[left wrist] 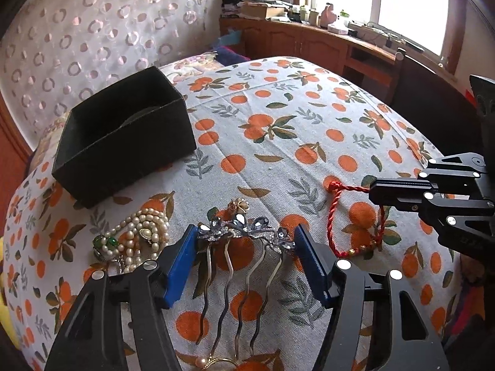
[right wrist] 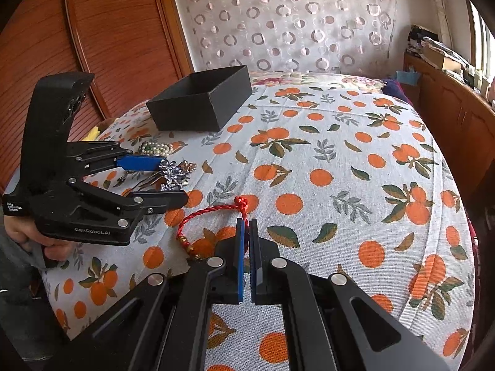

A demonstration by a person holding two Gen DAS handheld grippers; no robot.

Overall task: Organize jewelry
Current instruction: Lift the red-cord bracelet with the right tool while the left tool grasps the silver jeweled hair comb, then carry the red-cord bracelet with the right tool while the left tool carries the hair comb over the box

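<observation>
The task is at an early stage. The open black cardboard box (left wrist: 123,133) stands at the far left of the bench, on the cloth with printed oranges (left wrist: 278,130), and no jewelry is seen in it; only a dark round shape lies on its floor. All pieces are outside it. The silver hair comb with grey crystal flowers (left wrist: 244,232) lies between the blue pads of the left tongs (left wrist: 246,241), which are half open around its crown; whether the pads already press on it I cannot tell. The right tongs (right wrist: 247,228) are closed on the red braided cord bracelet with gold beads (right wrist: 213,213), which lies mostly on the cloth. The heap of cream pearl necklaces (left wrist: 139,232), with a green stone piece in it, waits just beside the comb, untouched.

The left wrist view shows the wavy prongs of the comb, a small pearl ring at the bottom edge and the inside of the box. The right wrist view shows the knot of the bracelet and a hand (right wrist: 34,238) of the person on the left handle.
</observation>
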